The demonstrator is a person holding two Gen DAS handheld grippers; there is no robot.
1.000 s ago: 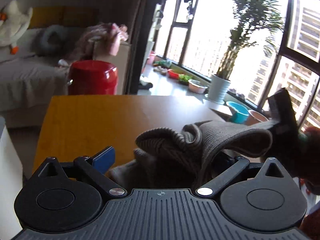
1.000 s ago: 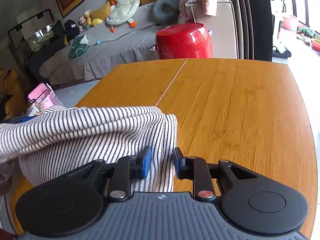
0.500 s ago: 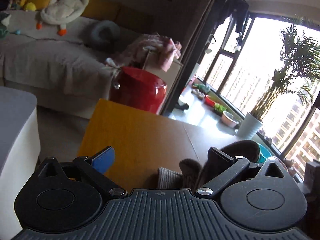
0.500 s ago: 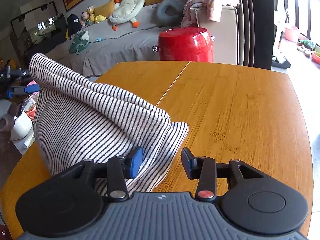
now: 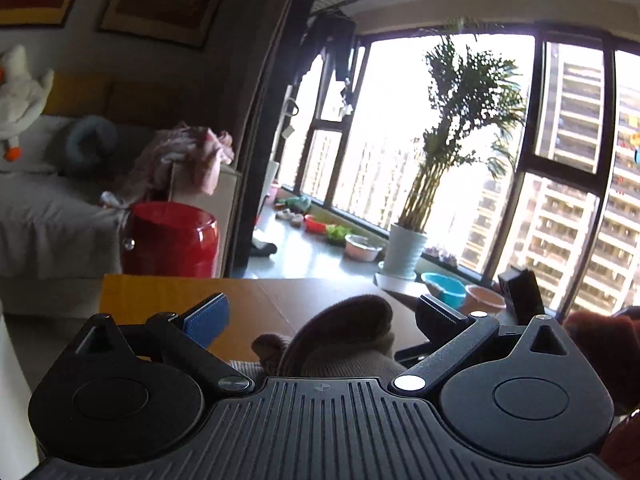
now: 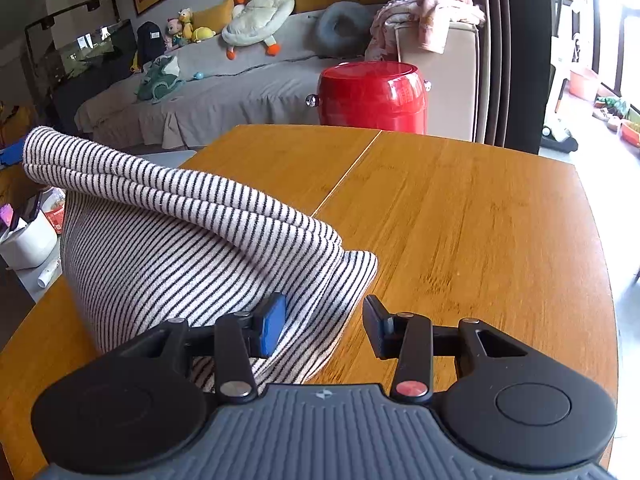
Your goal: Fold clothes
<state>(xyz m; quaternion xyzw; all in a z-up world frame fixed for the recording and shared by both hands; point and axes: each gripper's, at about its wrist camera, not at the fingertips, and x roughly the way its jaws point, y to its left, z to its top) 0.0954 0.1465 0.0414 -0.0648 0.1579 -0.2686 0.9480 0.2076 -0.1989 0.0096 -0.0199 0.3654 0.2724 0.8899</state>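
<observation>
The striped garment (image 6: 180,248) stands in a rumpled heap on the left of the wooden tabletop (image 6: 460,216). The left claw (image 5: 320,320) gapes wide above a fold of it, gripping nothing. The right claw (image 6: 324,322) is parted, cloth lying loose between its fingers.

Backlit hard in the left wrist view — blown-out glare through the window (image 5: 440,152) ahead, dim murk and soft focus over the sofa (image 5: 44,216) off to the left. Even, bright daylight in the right wrist view — sharp woodgrain on the table (image 6: 460,216) ahead, fisheye bending at every edge.
</observation>
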